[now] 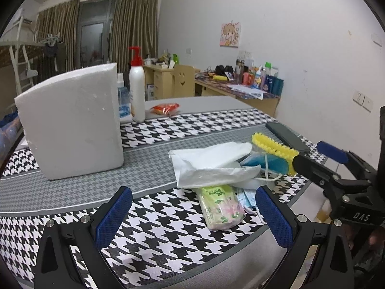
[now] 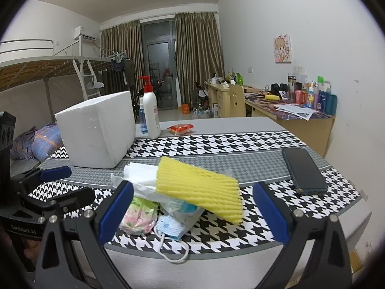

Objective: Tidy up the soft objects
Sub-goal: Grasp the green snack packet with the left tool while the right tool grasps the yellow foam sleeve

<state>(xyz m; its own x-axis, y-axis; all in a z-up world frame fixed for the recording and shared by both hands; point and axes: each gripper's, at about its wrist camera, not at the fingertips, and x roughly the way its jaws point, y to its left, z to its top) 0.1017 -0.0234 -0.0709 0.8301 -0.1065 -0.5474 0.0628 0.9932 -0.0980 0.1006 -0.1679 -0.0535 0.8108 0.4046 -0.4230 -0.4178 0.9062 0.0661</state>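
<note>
Two tools: I see my left tool (image 1: 193,213) and right tool (image 2: 192,209), both with fingers wide apart, holding nothing.
Pile: soft things sit near the front edge of the worktop (image 2: 252,234), between both tools.
Yellow foam net (image 2: 199,187): on top of the pile, long side running left to right, tilted down to the right.
Tissue pack (image 1: 220,208): long side points away from me, close to the front edge.
Face mask (image 2: 170,226): its loop hangs over the edge.
White foam box (image 1: 69,125): stands well left of the pile.
Phone (image 2: 304,171): lies by the right edge.
Room: open cloth between box and pile.
</note>
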